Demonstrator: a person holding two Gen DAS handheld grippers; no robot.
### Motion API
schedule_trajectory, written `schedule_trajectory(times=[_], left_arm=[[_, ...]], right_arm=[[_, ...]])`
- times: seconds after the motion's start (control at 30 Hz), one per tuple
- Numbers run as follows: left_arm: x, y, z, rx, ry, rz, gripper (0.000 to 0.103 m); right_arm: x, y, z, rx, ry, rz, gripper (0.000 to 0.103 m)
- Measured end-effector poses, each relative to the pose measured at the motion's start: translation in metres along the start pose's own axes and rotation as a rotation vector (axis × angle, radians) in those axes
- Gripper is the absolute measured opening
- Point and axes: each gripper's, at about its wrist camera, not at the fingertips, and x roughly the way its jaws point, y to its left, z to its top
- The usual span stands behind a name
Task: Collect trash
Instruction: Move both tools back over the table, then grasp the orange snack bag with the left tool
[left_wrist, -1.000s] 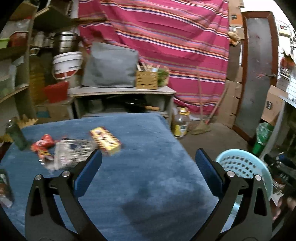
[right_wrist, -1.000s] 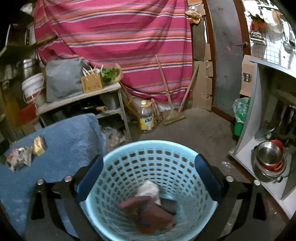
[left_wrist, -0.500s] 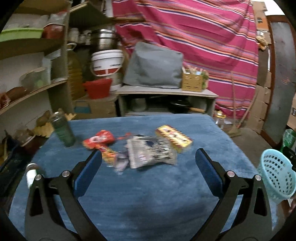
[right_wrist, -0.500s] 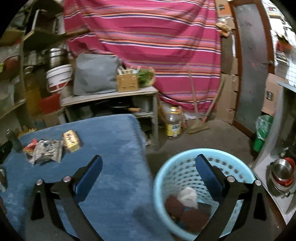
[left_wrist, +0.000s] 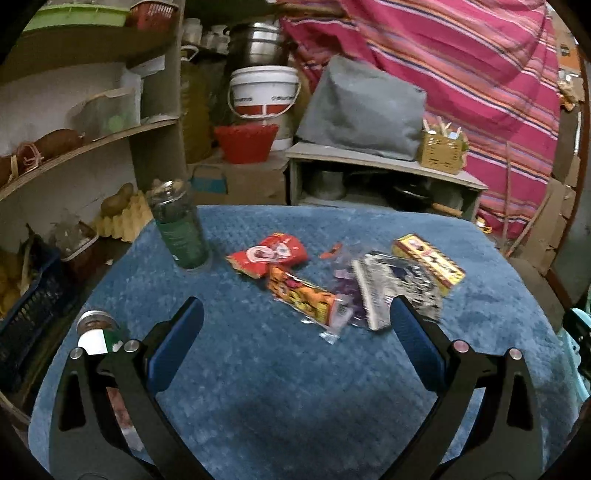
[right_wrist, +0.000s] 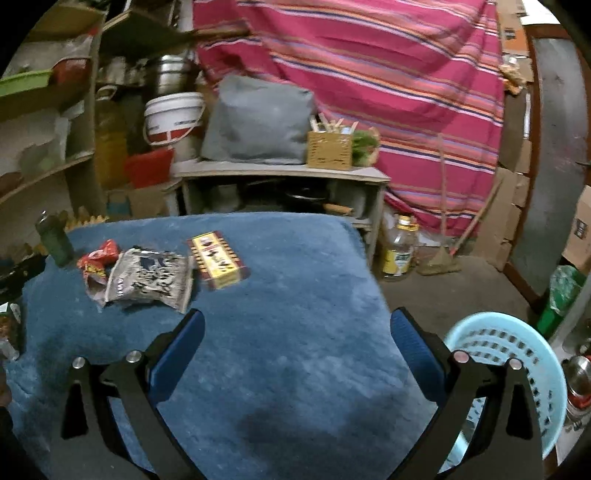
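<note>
Trash lies on the blue cloth-covered table (left_wrist: 295, 406): a red wrapper (left_wrist: 267, 254), an orange packet (left_wrist: 304, 299), a black-and-white bag (left_wrist: 395, 284) and a yellow box (left_wrist: 428, 258). My left gripper (left_wrist: 295, 332) is open and empty, just in front of the packets. My right gripper (right_wrist: 295, 336) is open and empty over the table's near right part. In the right wrist view the bag (right_wrist: 151, 277), the box (right_wrist: 218, 260) and the red wrapper (right_wrist: 98, 258) lie far left. A light blue basket (right_wrist: 517, 354) stands on the floor to the right.
A green bottle (left_wrist: 179, 225) stands at the table's back left, a small jar (left_wrist: 98, 332) at its left edge. Shelves (left_wrist: 74, 147) stand at the left. A low bench (right_wrist: 280, 173) holds a grey cushion. An oil bottle (right_wrist: 399, 247) stands on the floor.
Both grippers swung left. The left now faces the trash pile from closer. The right moved off the basket to over the table; the basket now sits at its right edge.
</note>
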Motion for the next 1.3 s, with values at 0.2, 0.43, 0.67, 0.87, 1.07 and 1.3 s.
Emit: schedule_trajectory(times=[0.2,0.43,0.67,0.87,1.07,1.3], left_arm=[[0.044,0.015,0.012,-0.086,0.089,0.000,0.097],[0.089,0.002,0.015,-0.070,0.133,0.047,0.097],[0.122,-0.011,0.001,-0.031,0.199,0.044,0.097],[0.116,-0.004,-0.010,-0.070,0.242,-0.081,0.069],[0.107,-0.009,-0.013,-0.034,0.239,-0.161,0.039],[0.079,0.007,-0.007,-0.006,0.173,-0.114,0.025]], right_arm=[[0.029,0.027,0.016,-0.034,0.006,0.027,0.098],[0.065,0.033,0.020,-0.018,0.050,0.035,0.098],[0.090,0.027,0.022,0.033,0.092,0.035,0.098],[0.095,0.040,0.020,0.055,0.104,0.055,0.098],[0.097,0.069,0.012,-0.018,0.117,0.060,0.098],[0.088,0.091,0.013,-0.076,0.091,0.052,0.098]])
